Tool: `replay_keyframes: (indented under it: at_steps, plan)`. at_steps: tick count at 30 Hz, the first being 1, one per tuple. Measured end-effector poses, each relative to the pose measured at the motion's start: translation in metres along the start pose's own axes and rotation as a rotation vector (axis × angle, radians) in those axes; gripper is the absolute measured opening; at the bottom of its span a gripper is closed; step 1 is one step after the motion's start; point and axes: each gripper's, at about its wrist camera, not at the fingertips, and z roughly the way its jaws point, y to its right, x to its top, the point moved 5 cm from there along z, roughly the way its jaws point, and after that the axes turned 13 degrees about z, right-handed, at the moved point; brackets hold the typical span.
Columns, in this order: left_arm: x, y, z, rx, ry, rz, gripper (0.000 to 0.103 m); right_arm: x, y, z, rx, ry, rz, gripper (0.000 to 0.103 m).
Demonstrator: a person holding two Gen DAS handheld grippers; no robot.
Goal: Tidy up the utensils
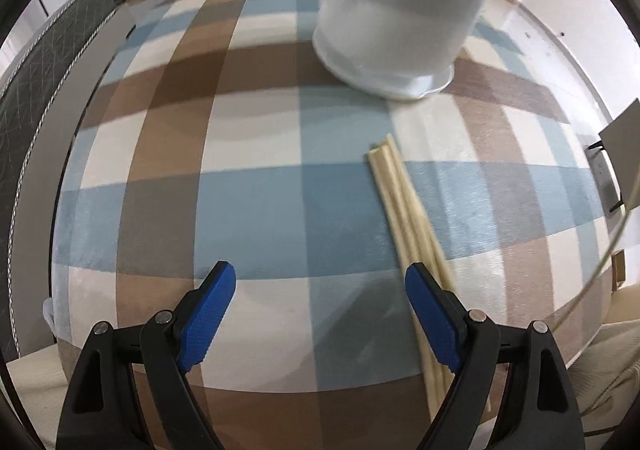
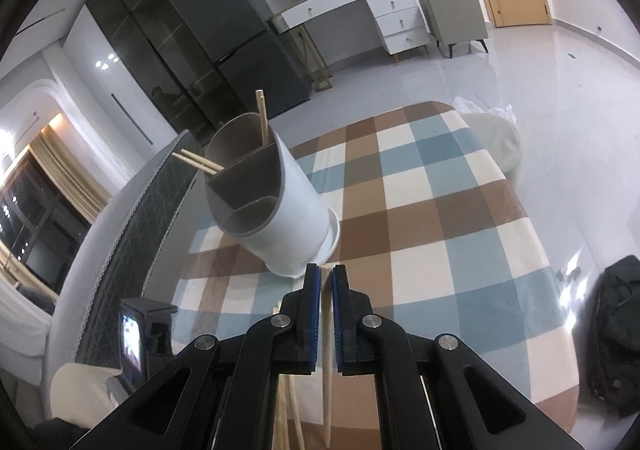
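Observation:
A white cylindrical utensil holder [image 1: 400,30] stands on the checked tablecloth [image 1: 260,190], just beyond a bundle of pale chopsticks [image 1: 404,218] lying flat. My left gripper [image 1: 320,274] hovers open over the cloth, its right finger [image 1: 432,314] over the bundle's near part, nothing between the pads. In the right wrist view the holder [image 2: 296,210] shows grey divided compartments; one chopstick [image 2: 262,118] stands in the far compartment and two [image 2: 196,162] lean out to the left. My right gripper [image 2: 326,270] is shut on a single chopstick [image 2: 328,390], held above the table in front of the holder.
Loose chopsticks [image 2: 285,390] lie on the cloth below the right gripper. A dark quilted panel [image 2: 132,250] borders the table's left side, with a small screen [image 2: 134,338] beside it. A black bag [image 2: 616,330] sits on the floor at the right.

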Motion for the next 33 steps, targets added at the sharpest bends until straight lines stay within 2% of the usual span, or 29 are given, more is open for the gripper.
replay_keyframes:
  at_steps: [8,15,17,19,33]
  plan:
    - [0.009,-0.001,0.007,0.031,-0.001,0.026,0.084,0.0,-0.005,-0.003,0.013,0.012,-0.012,0.005]
    - [0.013,0.001,0.003,-0.018,0.036,0.022,0.084,0.001,-0.001,-0.003,0.008,0.009,0.011,0.005]
    - [0.014,0.006,0.009,0.021,0.001,0.049,0.085,0.001,-0.003,-0.003,0.011,0.009,0.007,0.005]
    - [0.017,0.006,0.011,0.0,-0.004,0.034,0.085,0.001,-0.004,-0.004,0.012,0.01,0.005,0.005]
    - [0.026,-0.013,0.007,0.037,-0.054,-0.006,0.084,0.002,-0.005,-0.005,0.018,0.009,0.016,0.005]
